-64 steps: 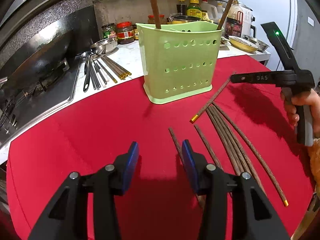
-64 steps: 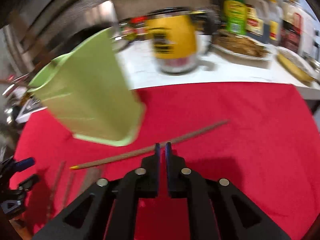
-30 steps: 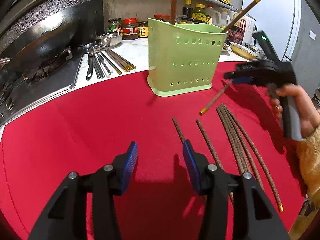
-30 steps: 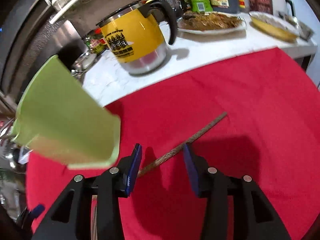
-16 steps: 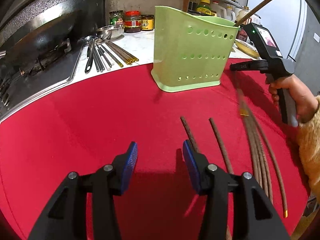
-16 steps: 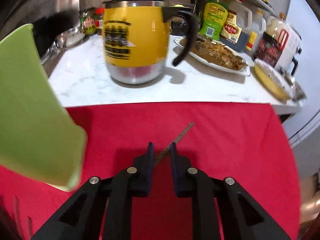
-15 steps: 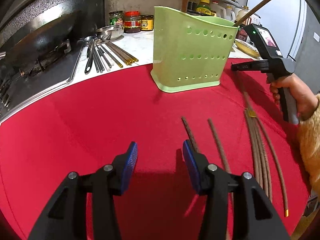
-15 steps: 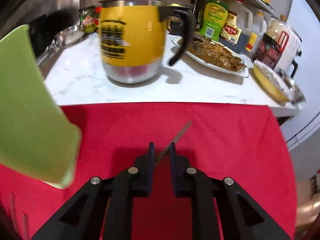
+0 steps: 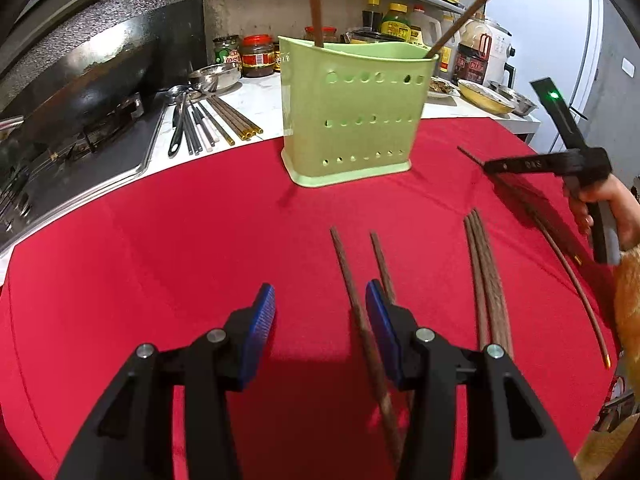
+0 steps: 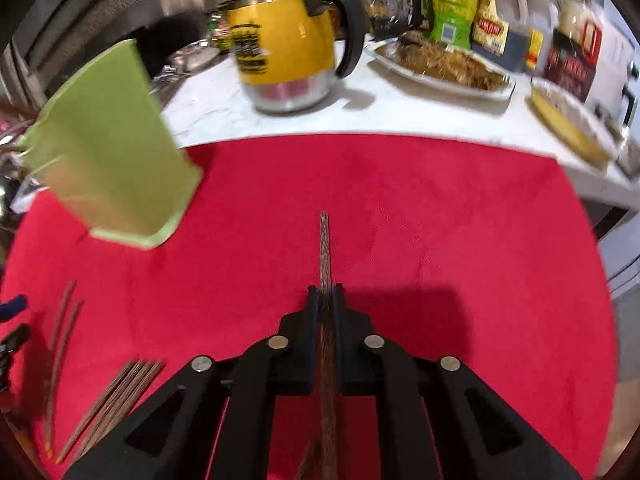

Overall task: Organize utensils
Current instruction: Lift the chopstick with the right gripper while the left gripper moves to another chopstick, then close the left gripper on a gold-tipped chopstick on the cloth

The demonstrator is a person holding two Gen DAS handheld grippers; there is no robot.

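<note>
A green perforated utensil holder [image 9: 352, 116] stands on the red cloth [image 9: 200, 240] with two brown chopsticks in it; it also shows in the right wrist view [image 10: 108, 152]. Several brown chopsticks [image 9: 486, 272] lie loose on the cloth. My left gripper [image 9: 320, 320] is open and empty, low over the cloth, with one chopstick [image 9: 356, 308] lying just inside its right finger. My right gripper [image 10: 325, 300] is shut on a chopstick [image 10: 324, 244] that points forward along the fingers, right of the holder. It shows at the right of the left wrist view [image 9: 492, 166].
A stove with a wok [image 9: 80, 92] lies at the left. Metal utensils and chopsticks [image 9: 204, 124] lie on the white counter behind the cloth. A yellow kettle [image 10: 292, 60], a plate of food [image 10: 444, 64], bottles and bowls stand on the counter.
My right gripper has swung the held chopstick from slanting across its fingers to pointing straight ahead, and moved away from the holder. My left gripper stays open in place.
</note>
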